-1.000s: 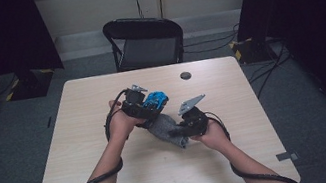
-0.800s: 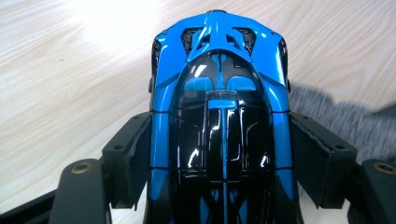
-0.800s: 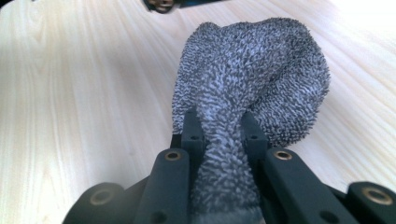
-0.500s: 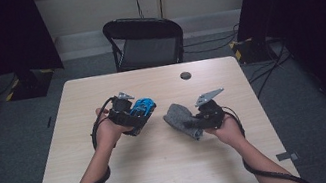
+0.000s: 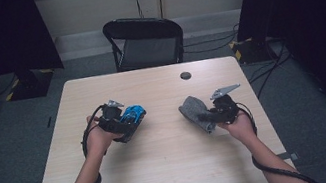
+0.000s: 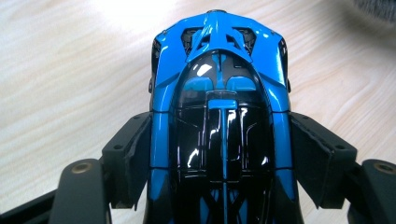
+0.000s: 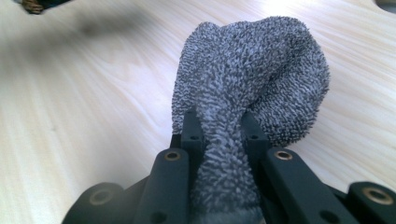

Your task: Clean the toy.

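Pale wood grain covers the bench [image 5: 175,170], and little else sits on it: a small dark round disc [image 5: 185,75] near the far edge, well apart from both hands. Beyond the far edge stands a black folding chair [image 5: 144,41] against a light wall. Nothing lies between the two grippers; bare wood separates them.

On the left, the left gripper [image 5: 128,123] is clamped on a blue and black toy car [image 5: 133,114]. In the left gripper view the car [image 6: 219,121] lies lengthwise between the jaws, their pads pressing on its two flanks about halfway along the body. Its long axis runs along the jaws, one end pointing away from the hand and out past the jaw tips, the glossy roof facing the camera.

On the right, the right gripper [image 5: 208,115] is pinched shut on a grey terry cloth [image 5: 196,111]. In the right gripper view a narrow bunched neck of the cloth [image 7: 252,84] passes between the jaws, and the bulk swells into a rounded lump just beyond their tips, above the bench.
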The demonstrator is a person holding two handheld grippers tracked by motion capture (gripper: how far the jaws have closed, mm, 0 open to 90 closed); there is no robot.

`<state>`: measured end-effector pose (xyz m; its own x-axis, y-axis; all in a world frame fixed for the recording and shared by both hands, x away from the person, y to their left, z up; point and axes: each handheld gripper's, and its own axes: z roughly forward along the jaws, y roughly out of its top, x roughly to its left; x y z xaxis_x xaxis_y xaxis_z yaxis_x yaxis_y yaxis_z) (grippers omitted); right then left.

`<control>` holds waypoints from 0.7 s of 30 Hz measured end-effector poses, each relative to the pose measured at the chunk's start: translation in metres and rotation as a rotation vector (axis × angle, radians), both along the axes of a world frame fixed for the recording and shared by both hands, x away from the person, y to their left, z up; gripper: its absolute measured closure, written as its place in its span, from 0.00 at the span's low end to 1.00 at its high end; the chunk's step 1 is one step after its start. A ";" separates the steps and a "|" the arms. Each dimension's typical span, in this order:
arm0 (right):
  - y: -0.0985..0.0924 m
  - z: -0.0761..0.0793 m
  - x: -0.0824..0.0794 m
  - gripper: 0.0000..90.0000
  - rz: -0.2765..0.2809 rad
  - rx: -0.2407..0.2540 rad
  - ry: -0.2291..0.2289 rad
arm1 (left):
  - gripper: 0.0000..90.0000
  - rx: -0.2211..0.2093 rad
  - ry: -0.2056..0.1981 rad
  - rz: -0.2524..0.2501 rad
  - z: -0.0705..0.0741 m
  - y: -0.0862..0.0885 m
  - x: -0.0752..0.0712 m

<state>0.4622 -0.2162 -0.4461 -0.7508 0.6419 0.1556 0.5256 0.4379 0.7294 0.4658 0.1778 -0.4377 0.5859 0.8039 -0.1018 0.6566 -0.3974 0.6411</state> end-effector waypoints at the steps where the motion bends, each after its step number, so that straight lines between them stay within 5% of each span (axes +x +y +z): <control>1: -0.006 -0.002 0.002 0.86 -0.016 0.001 0.003 | 0.31 0.006 0.006 0.000 -0.003 0.004 -0.001; 11: -0.030 -0.002 0.009 0.86 -0.113 -0.017 0.005 | 0.31 0.042 0.021 0.038 -0.018 0.024 -0.003; 21: -0.026 -0.015 0.011 0.84 -0.133 -0.055 0.033 | 0.31 0.078 0.022 0.040 -0.031 0.028 -0.005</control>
<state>0.4730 -0.2423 -0.4612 -0.6536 0.7436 0.1407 0.6047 0.4014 0.6879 0.4605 0.2059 -0.4686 0.5513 0.8327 -0.0508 0.6868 -0.4185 0.5942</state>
